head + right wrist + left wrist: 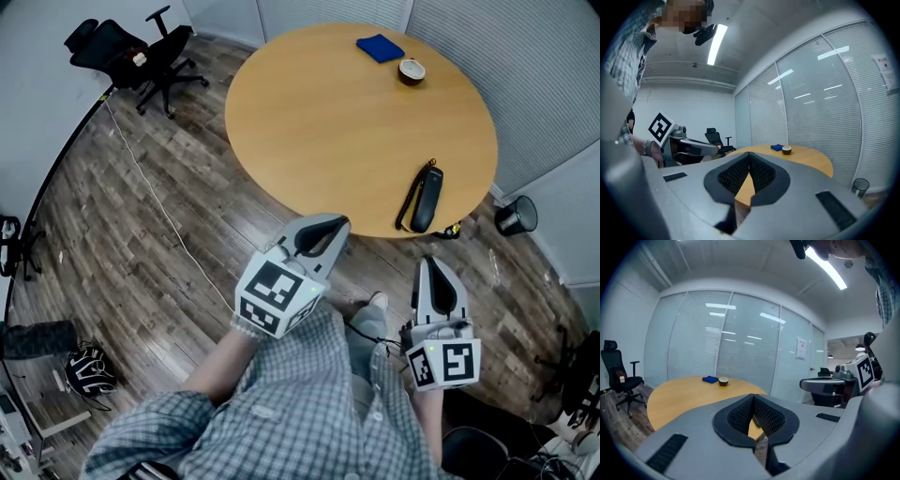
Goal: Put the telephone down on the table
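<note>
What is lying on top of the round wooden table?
A blue cloth and a small bowl at the far side, and the black telephone by the near edge of the table. Whatever lies beneath the table is covered by it.

My left gripper [753, 397] fills the foreground, its jaws closed together with nothing between them. Beyond it, a round wooden worktop [679, 397] carries a blue cloth [710, 379] and small bowl [723, 381] side by side near its far edge.

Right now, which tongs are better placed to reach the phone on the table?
Right, probably. The right tongs point nearly straight at the telephone, which lies near the edge of the table. The left tongs sit further off to its side. Both are shut and empty.
</note>
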The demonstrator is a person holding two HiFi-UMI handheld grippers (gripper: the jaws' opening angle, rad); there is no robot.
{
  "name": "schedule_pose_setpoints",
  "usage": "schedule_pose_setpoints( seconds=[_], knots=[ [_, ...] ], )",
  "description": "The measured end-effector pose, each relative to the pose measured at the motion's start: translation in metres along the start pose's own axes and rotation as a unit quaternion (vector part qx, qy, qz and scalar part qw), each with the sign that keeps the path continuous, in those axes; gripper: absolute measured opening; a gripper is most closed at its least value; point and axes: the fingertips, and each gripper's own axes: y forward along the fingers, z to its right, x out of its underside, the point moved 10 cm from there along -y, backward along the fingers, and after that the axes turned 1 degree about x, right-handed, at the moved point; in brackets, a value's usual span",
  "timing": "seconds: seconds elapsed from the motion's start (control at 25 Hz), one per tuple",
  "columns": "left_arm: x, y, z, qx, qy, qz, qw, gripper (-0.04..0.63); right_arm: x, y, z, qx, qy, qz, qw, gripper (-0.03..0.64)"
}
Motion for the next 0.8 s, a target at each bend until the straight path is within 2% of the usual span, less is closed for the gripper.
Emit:
schedule_pose_setpoints(
  seconds=[0.32,0.8],
  knots=[
    [-0.0042,-0.0014,0.0024,0.003,-0.013,0.01,0.9999,0.007,-0.0019,0.0,0.0005,-0.006,-0.004,-0.003,1.0,0.009],
    [-0.0015,-0.0002,0.0025,0.008,-0.016,0.003,0.9998,0.008,-0.0023,0.001,-0.0015,-0.006,-0.007,-0.006,1.0,0.009]
  ],
)
